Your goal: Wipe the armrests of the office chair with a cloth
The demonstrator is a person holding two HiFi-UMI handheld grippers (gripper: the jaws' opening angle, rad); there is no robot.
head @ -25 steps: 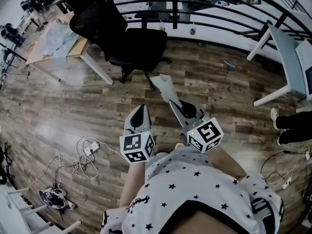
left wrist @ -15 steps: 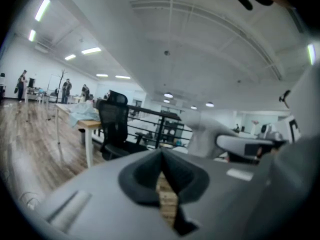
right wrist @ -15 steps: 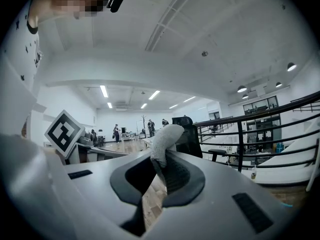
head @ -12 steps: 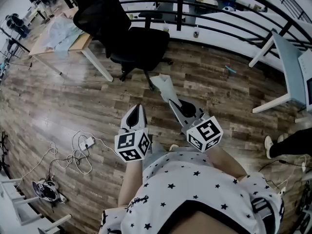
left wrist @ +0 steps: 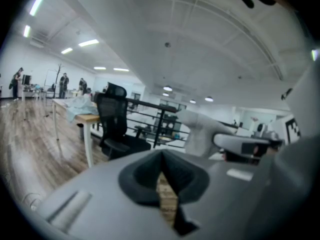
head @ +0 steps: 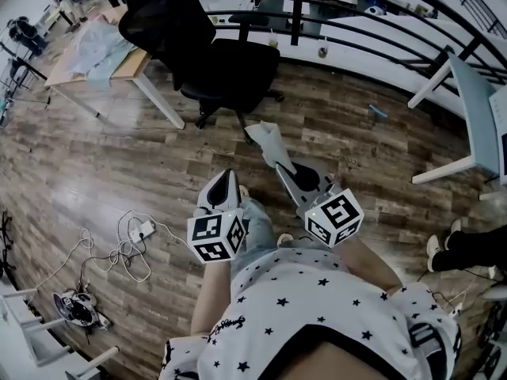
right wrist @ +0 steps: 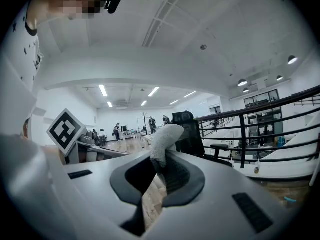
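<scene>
Cloth (right wrist: pixel 164 136) clamped in right gripper (right wrist: pixel 159 168), chair (head: pixel 230 74) ahead

One black office chair (head: pixel 214 62). One pale cloth (head: pixel 268 139). Two grippers: left gripper (head: pixel 229 174), right gripper (head: pixel 279 167). Two counters: one wood-topped counter (head: pixel 127 74) under a crumpled sheet (head: pixel 99 50), one white counter (head: pixel 474 105). One power strip (head: pixel 143 229) on the floor.

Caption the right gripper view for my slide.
Right gripper holds a white cloth, office chair ahead beside the railing.
</scene>
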